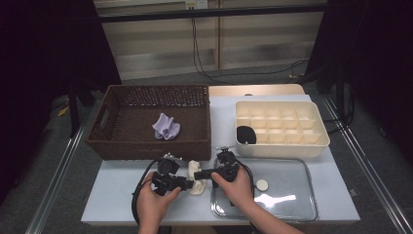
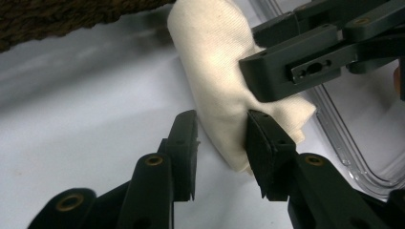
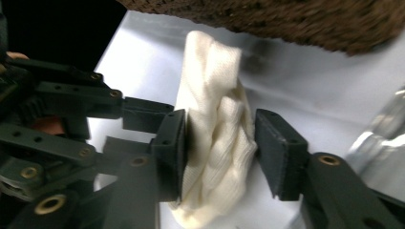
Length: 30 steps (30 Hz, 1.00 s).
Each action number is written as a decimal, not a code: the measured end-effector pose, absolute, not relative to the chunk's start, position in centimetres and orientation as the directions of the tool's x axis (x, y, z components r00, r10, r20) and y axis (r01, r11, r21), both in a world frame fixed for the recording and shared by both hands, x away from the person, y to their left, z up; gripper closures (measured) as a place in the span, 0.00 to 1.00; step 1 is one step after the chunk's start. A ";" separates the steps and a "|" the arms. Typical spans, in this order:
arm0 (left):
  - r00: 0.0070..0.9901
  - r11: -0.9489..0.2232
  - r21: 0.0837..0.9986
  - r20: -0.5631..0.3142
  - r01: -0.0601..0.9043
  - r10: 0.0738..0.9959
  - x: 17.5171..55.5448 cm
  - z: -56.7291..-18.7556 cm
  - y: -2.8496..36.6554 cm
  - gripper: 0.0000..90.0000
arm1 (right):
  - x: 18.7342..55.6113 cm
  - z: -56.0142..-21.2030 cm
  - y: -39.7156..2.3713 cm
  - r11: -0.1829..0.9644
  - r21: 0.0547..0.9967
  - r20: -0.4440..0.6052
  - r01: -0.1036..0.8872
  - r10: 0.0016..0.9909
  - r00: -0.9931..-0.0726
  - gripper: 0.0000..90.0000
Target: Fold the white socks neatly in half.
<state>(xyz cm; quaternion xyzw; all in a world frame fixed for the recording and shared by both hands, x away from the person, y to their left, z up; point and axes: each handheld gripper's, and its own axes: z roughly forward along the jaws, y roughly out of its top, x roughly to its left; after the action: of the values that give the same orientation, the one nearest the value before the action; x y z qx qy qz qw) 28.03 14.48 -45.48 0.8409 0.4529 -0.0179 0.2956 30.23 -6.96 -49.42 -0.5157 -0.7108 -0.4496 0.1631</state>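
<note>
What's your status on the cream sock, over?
Left gripper and right gripper both straddle the cream sock, jaws partly open, no firm clamp. Sock lies on table between basket and clear tray. Nothing blocking.

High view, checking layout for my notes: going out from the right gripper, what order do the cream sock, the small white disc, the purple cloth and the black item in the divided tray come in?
From the right gripper:
1. Cream sock, at its jaws, left of the clear tray.
2. Small white disc, to the right, in the clear tray.
3. Black item in the divided tray and purple cloth in the basket: too close to call.
</note>
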 end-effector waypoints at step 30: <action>0.666 -0.456 0.597 -0.184 0.660 0.723 29.0 -46.9 14.6 0.11 | 30.8 -47.7 -9.7 0.114 0.499 0.678 0.859 0.565 -0.469 0.82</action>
<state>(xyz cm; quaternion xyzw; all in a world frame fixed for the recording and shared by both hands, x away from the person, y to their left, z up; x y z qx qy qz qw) 29.03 14.59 -46.89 0.8520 0.4057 0.0477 0.3275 30.78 -9.75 -47.67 -0.4888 -0.7284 -0.4518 0.1624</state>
